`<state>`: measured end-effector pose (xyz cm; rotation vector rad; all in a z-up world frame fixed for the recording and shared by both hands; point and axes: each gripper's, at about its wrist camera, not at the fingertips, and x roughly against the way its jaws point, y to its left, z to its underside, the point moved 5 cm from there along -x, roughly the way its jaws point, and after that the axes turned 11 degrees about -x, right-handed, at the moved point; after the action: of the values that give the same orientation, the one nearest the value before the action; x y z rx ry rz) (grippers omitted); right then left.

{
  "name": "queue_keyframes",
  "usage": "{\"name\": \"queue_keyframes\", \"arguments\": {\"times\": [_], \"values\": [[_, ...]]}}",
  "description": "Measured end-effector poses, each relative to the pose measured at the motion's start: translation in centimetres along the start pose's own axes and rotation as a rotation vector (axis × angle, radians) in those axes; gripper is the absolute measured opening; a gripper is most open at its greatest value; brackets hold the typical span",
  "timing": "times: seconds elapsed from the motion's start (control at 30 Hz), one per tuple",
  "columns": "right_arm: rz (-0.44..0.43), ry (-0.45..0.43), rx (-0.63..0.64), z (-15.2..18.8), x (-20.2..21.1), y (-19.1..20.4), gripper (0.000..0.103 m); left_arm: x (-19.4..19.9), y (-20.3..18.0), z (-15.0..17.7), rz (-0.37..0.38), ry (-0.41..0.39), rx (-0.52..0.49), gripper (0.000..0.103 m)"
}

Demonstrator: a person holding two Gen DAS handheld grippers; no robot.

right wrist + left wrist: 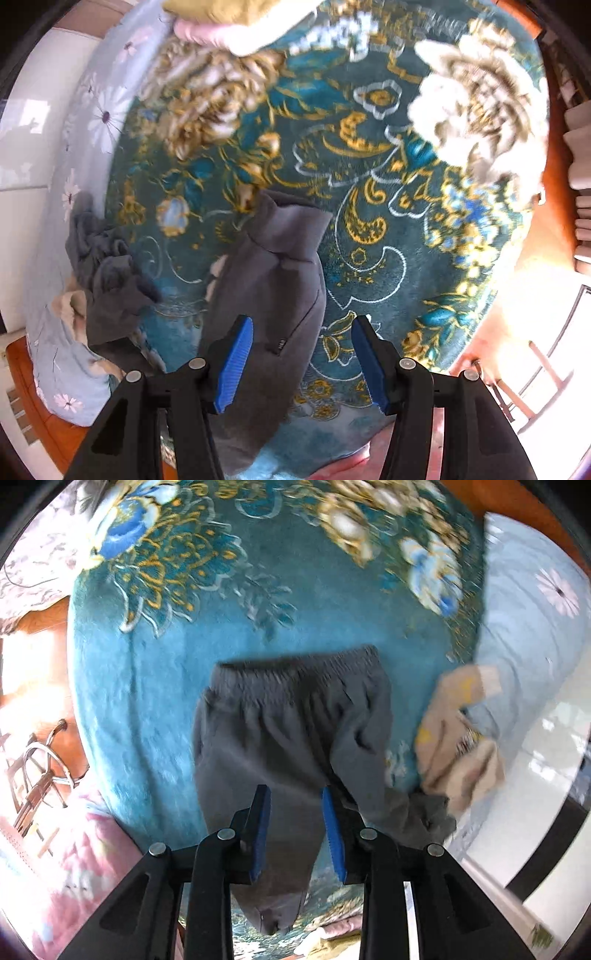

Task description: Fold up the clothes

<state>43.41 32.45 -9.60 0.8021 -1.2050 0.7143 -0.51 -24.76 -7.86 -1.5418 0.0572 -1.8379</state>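
Blurred teal blanket point(147, 701) under grey trousers point(295, 720) (legs cut off).

Right claw point(302, 360) pointed steeply down over a teal floral blanket point(388, 229), blue pads apart, nothing pressed between them. Folded grey trousers point(273, 273) lying on the blanket below and between the pads, nearer the left one. Crumpled dark grey garment point(107, 284) well to the left, at the blanket edge, over a pale blue daisy-print sheet point(92, 122). Yellow and pink fabric point(229, 22) at top edge. Picture blurred.
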Motion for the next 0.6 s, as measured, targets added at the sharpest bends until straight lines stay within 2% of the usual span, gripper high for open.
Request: {"name": "queue_keyframes", "arguments": {"times": [0.07, 0.23, 0.3, 0.4, 0.43, 0.53, 0.57, 0.6], "values": [[-0.001, 0.042, 0.019, -0.6, -2.0, -0.3, 0.06, 0.1, -1.8, 2.0, -0.002, 0.004, -0.094, 0.03], [-0.034, 0.121, 0.045, -1.9, -6.0, -0.3, 0.06, 0.8, -6.2, 7.0, -0.104, -0.014, -0.379, 0.031], [-0.05, 0.143, 0.063, -2.3, -7.2, 0.2, 0.06, 1.4, -7.5, 8.7, -0.145, -0.035, -0.466, 0.037], [-0.034, 0.169, 0.08, -2.8, -8.8, 0.9, 0.06, 2.2, -7.9, 10.7, -0.184, -0.049, -0.523, 0.037], [-0.025, 0.18, 0.079, -2.9, -9.4, 1.0, 0.057, 2.3, -7.9, 11.4, -0.197, -0.052, -0.539, 0.037], [0.023, 0.192, 0.09, -3.3, -10.6, 1.2, 0.023, 2.9, -7.0, 12.5, -0.243, -0.064, -0.552, 0.037], [0.034, 0.191, 0.104, -3.4, -10.8, 1.3, 0.014, 3.2, -6.5, 12.5, -0.251, -0.069, -0.537, 0.037], [0.045, 0.191, 0.118, -3.4, -11.0, 1.4, 0.011, 3.6, -6.1, 12.5, -0.252, -0.075, -0.517, 0.037]]}}
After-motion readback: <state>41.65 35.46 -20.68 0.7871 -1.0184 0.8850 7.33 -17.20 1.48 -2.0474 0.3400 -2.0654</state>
